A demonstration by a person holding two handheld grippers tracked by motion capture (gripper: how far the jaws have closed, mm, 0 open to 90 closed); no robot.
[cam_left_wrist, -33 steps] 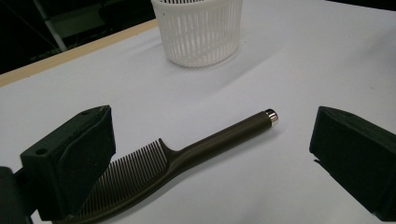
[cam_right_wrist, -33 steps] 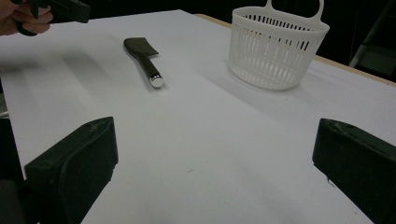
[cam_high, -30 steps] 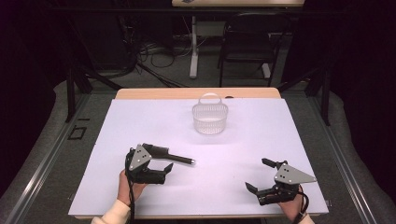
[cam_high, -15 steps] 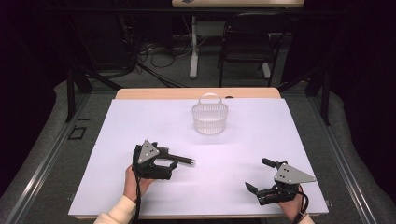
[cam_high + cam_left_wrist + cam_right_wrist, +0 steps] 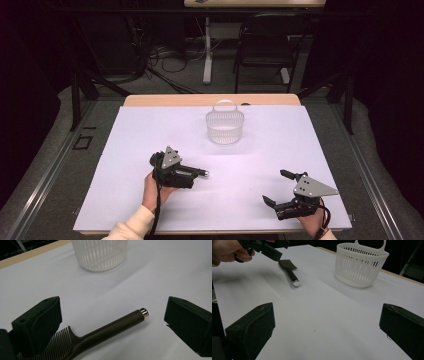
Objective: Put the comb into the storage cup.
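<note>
We stand over a white worktop [image 5: 250, 200] with a hand-held gripper in each hand. Our left hand-held gripper [image 5: 192, 175] hangs low over a dark comb [image 5: 100, 336], its jaws spread wide and gripping nothing. In the left gripper view the comb lies flat on the sheet between those jaws: the teeth sit down by the jaw at eight o'clock, and the round handle runs up toward two o'clock, ending in a small silver cap [image 5: 144, 312] that stops short of the other jaw. No jaw touches the comb that we can see.

A white slotted basket [image 5: 225, 126] with a loop handle stands upright toward twelve o'clock on the worktop, well apart from the comb. In the left gripper view it rises beyond the comb's handle.

Our right hand-held gripper [image 5: 279, 189] rests near the edge at about five o'clock, also released, jaws parted over bare sheet. In the right gripper view the comb lies at about eleven o'clock, its silver cap pointing our way, with the left hand [image 5: 229, 250] and its gripper just above it, and the basket at about one o'clock.
</note>
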